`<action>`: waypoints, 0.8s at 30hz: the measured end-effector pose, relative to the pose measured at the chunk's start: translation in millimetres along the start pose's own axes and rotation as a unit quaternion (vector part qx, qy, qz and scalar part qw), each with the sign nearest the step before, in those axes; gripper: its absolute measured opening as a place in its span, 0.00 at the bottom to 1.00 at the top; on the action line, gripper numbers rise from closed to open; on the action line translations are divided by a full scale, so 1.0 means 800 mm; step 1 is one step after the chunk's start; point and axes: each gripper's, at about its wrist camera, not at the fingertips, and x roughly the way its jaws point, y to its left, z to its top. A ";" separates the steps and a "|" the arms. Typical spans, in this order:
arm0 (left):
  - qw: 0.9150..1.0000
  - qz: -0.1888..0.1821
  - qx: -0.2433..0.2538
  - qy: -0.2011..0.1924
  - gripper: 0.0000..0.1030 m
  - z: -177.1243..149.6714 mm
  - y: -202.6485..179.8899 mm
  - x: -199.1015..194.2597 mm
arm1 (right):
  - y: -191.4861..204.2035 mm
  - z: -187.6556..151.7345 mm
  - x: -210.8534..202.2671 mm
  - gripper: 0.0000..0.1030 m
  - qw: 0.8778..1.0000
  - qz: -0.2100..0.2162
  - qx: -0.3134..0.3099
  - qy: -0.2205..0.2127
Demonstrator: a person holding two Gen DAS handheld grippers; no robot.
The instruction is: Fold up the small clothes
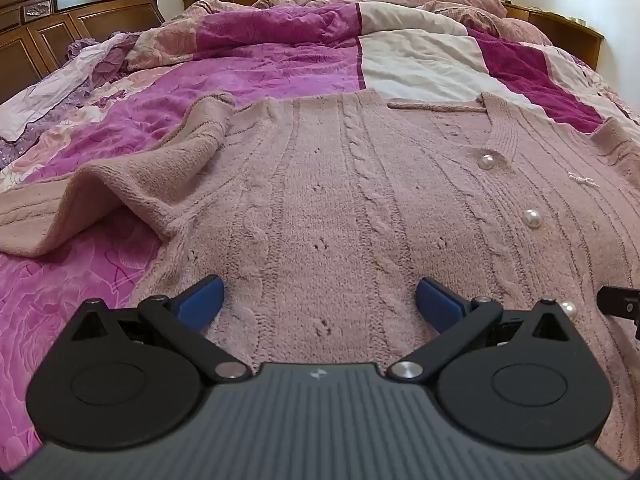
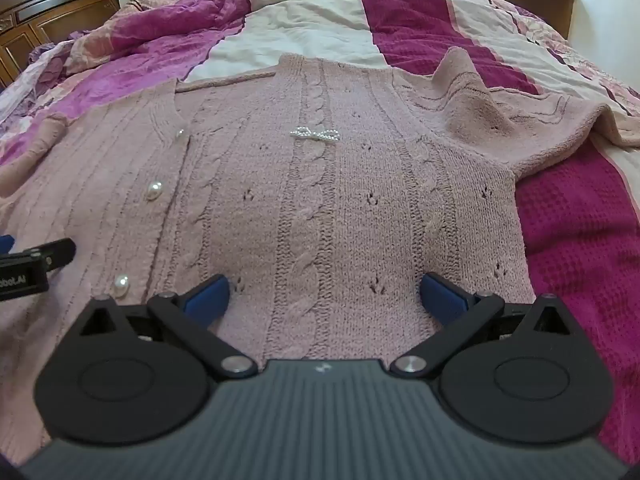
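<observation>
On bed, pink cable-knit cardigan (image 2: 320, 184) lies flat.

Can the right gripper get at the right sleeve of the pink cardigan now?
Probably yes. The right gripper is open and empty, and the sleeve lies uncovered on the bedspread, with nothing in between.
</observation>
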 end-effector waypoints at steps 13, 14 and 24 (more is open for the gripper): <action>1.000 0.002 0.002 -0.003 1.00 0.000 0.000 0.000 | 0.001 0.000 0.000 1.00 1.000 -0.002 -0.002 0.001; 1.000 0.002 0.002 -0.003 1.00 0.000 0.000 0.000 | 0.000 0.000 0.000 1.00 1.000 -0.002 -0.002 0.001; 1.000 0.002 0.002 -0.003 1.00 0.000 0.000 0.000 | 0.001 0.000 0.000 1.00 1.000 -0.002 -0.002 0.002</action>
